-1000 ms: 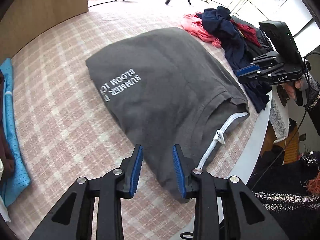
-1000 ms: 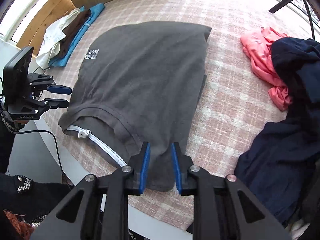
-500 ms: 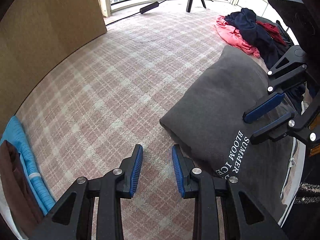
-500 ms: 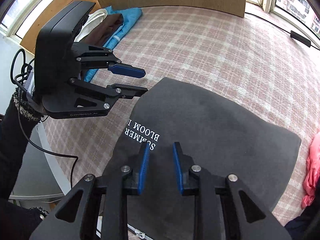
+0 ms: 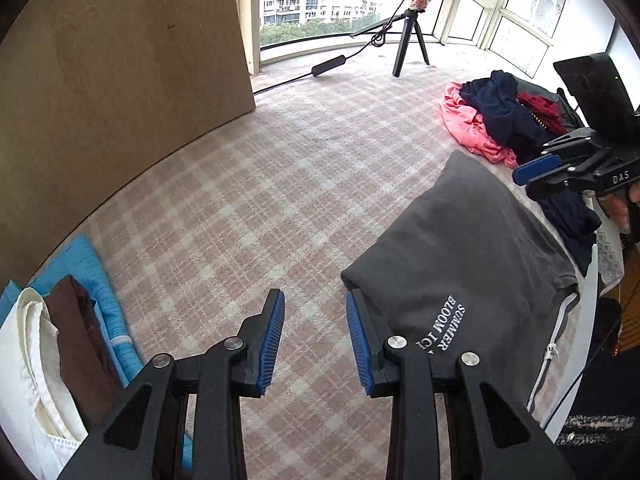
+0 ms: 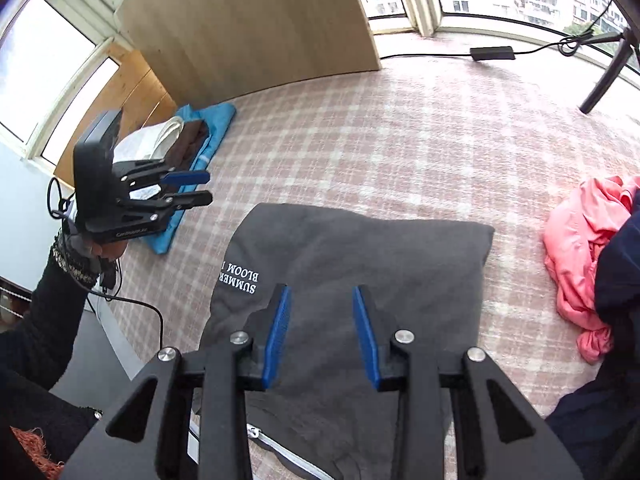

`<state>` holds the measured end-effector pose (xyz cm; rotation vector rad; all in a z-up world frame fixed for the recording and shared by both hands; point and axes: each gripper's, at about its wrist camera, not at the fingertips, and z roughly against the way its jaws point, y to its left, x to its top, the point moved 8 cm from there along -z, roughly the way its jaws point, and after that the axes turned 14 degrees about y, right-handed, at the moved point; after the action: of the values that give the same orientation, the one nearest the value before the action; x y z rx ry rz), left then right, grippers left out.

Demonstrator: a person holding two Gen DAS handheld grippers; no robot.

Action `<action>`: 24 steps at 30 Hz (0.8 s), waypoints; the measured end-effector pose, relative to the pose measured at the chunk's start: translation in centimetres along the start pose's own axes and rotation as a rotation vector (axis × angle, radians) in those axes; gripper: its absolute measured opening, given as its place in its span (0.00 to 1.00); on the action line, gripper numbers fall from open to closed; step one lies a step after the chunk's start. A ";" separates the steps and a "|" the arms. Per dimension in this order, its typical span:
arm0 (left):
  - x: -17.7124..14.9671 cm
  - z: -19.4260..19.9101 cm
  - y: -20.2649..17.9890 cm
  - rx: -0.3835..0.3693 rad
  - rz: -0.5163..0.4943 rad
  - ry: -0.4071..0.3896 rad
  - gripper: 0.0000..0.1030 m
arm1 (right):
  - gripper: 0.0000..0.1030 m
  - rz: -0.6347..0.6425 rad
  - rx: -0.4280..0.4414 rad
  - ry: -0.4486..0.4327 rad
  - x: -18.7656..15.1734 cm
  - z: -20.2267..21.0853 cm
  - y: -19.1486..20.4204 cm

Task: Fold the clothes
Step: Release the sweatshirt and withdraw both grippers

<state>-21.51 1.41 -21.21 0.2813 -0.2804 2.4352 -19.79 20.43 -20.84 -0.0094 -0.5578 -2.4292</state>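
Blue-padded jaws of the left gripper (image 5: 315, 340) are seen nearest in the left wrist view, parted and opening, with nothing but the pink-and-white checked bedcover (image 5: 280, 184) beneath them; one jaw stands just beside the near corner of the folded charcoal-grey sweatshirt with white lettering (image 5: 472, 256), and contact cannot be confirmed. The right gripper (image 6: 322, 336) is likewise seen with its jaws apart and opening, held over the grey sweatshirt with no cloth between the pads. The sweatshirt is laid flat on the bedcover as a compact rectangle, its lettering turned toward the left side and a white-taped zip edge showing at the near hem. It is judged that the folding of this garment is finished and that it has been let go.

To the left, a small stack of folded garments, white, brown and bright blue (image 5: 60, 340), is set against the light wooden board (image 5: 120, 80). Farther off on the right, a loose heap of unfolded clothes in coral pink, navy and red (image 5: 496, 120) is waiting. Beyond it, a black tripod with a ring light (image 5: 412, 36) stands by the windows.

The next move is judged to call either for the sweatshirt to be gripped along its edges and carried to the stack, or for a fresh piece to be drawn from the heap.
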 end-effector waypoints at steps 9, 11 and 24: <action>0.1 -6.0 -2.8 -0.073 0.059 0.103 0.31 | 0.31 -0.110 -0.006 0.017 1.5 -3.0 -5.8; -0.9 -4.5 -2.2 -0.049 0.118 0.110 0.28 | 0.32 -0.084 -0.019 -0.013 0.3 -1.1 -5.4; -8.8 -3.0 -7.1 -0.322 0.591 0.090 0.47 | 0.56 -0.266 0.031 -0.024 -9.8 -1.0 -9.4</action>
<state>-10.67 2.34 -25.58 -0.0699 -0.7992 2.9058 -17.38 32.39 -26.82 0.0513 -0.6425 -2.6806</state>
